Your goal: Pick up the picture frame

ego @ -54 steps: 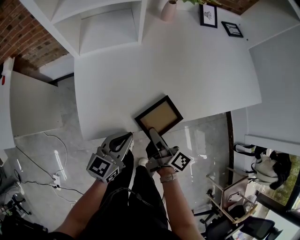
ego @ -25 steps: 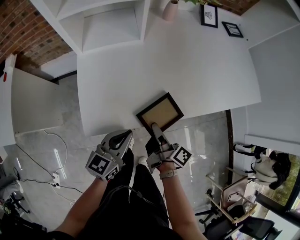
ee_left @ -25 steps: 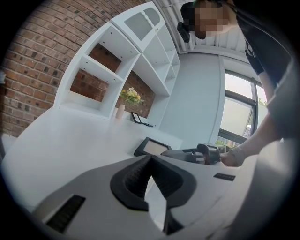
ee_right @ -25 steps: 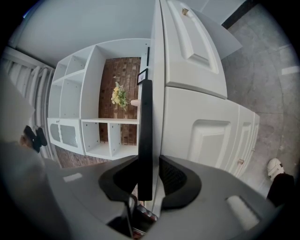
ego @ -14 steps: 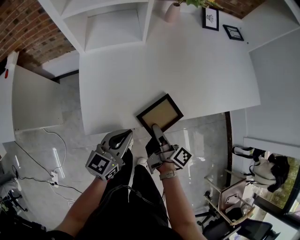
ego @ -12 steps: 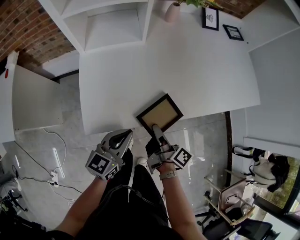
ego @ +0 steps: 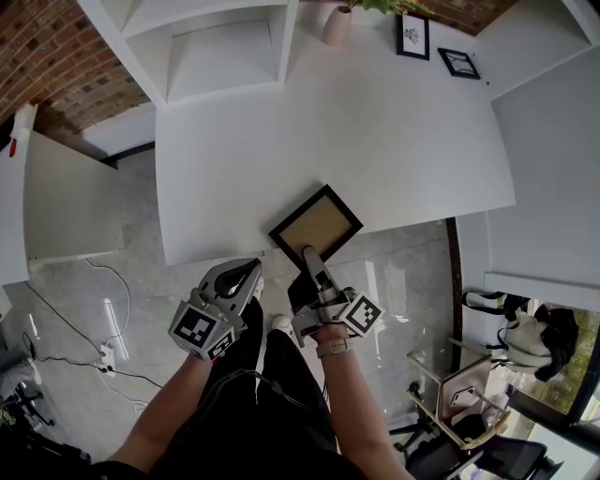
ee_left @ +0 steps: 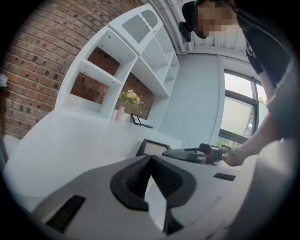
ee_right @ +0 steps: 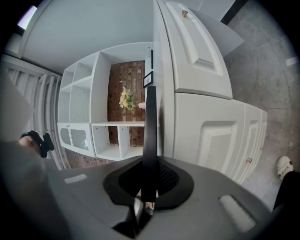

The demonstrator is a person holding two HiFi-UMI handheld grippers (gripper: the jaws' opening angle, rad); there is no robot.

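The picture frame (ego: 316,223), black with a tan inside, lies flat at the near edge of the white table (ego: 375,122), one corner jutting over the rim. My right gripper (ego: 307,253) reaches level onto that near corner. Its jaws have just been closing, and in the right gripper view the frame's black edge (ee_right: 150,122) stands edge-on between the pads of the right gripper (ee_right: 149,176), which press on it. My left gripper (ego: 251,269) hangs left of the frame, off the table, shut and empty. From the left gripper (ee_left: 150,157) the frame (ee_left: 152,147) shows ahead.
A white shelf unit (ego: 216,47) stands at the table's far left. Two small framed pictures (ego: 413,36) and a pink vase (ego: 335,23) sit at the far edge. White cabinets flank the table; a chair (ego: 469,394) and floor cables (ego: 103,319) lie below.
The right gripper has edged forward onto the frame's near corner. The frame and the left gripper have stayed where they were.
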